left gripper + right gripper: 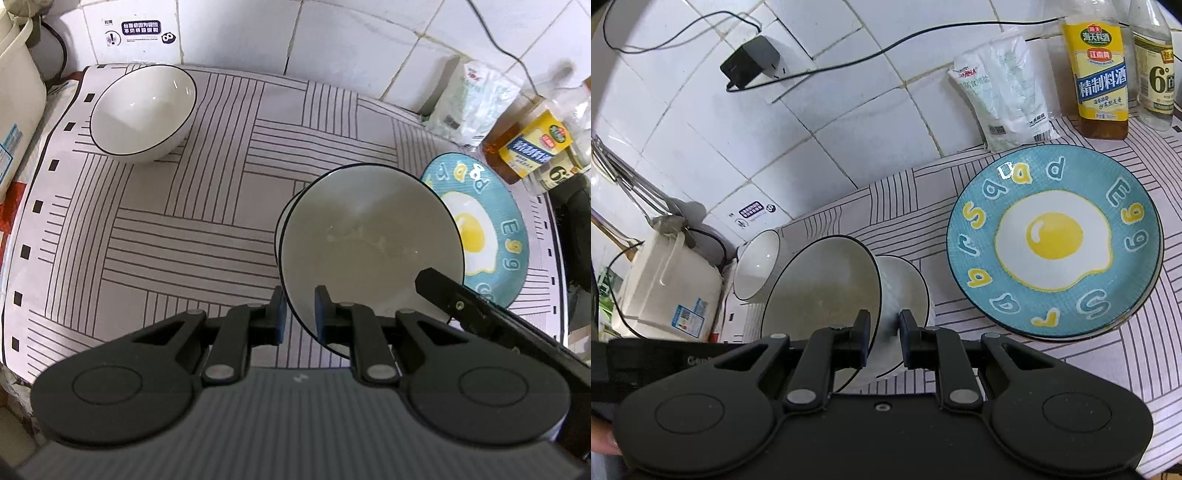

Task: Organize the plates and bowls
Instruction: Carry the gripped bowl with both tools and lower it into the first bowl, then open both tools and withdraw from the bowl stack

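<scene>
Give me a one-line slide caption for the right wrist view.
Right gripper pinches the tilted bowl's rim above a second bowl, beside the fried-egg plate on the striped cloth.

White bowls, a blue egg plate, a striped cloth

The bowls are white with thin black rims; the plate is teal-blue with a yellow-yolked fried egg and white and yellow letters; the cloth is pale with black line blocks; the bottle has a yellow and blue label.
</scene>
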`<state>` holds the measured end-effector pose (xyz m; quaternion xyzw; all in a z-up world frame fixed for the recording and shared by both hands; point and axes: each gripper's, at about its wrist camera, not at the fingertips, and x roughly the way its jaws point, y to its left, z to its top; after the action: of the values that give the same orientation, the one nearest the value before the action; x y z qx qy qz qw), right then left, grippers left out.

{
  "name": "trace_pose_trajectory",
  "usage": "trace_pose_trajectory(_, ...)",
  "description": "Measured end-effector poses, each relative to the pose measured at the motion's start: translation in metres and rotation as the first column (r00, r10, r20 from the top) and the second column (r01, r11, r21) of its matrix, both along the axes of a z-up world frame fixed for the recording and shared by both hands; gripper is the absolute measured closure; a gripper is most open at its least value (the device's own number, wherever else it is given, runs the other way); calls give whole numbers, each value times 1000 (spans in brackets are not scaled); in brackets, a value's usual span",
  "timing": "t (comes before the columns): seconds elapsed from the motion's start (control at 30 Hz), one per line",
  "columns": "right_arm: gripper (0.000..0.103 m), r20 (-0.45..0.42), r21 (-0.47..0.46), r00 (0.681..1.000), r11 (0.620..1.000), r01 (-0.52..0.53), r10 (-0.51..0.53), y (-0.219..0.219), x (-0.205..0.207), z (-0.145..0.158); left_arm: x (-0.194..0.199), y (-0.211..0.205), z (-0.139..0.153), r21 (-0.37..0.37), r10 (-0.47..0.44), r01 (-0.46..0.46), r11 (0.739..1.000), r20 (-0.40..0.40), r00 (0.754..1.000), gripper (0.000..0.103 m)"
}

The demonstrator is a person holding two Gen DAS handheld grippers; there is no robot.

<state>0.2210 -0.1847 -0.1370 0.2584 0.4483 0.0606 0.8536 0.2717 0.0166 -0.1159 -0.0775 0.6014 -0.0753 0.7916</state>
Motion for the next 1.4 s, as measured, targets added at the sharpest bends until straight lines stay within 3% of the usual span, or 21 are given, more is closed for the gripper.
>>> trace_pose_trajectory(0.37,82,8,-58,1000,998,-22,22,11,14,-16,20,4,-23,0,1,-1,1000,-55,998,89)
trace_pose_trajectory(0.47,83,9,-113,999,993,-43,45,15,19,-16,25,2,-25,-8,-10,10,1000,-66,998,89)
trace_pose_trajectory(0.73,83,9,-312,991,942,-125,134,38,24,-16,29,5,-31,-12,-8,7,1000,-89,996,89)
trace_pose_trajectory(0.87,83,12,-459,984,875,-154,179,52,23,-15,30,2,-31,-7,-7,7,1000,-90,996,89)
trace_pose_trajectory(1.23,83,13,-433,987,890,-142,163,49,19,-6,20,10,-19,-41,-26,22,999,-90,996,89)
trace_pose_trajectory(1.4,72,36,-425,989,898,-117,146,42,9,11,12,22,-2,-50,-25,22,999,-65,998,89)
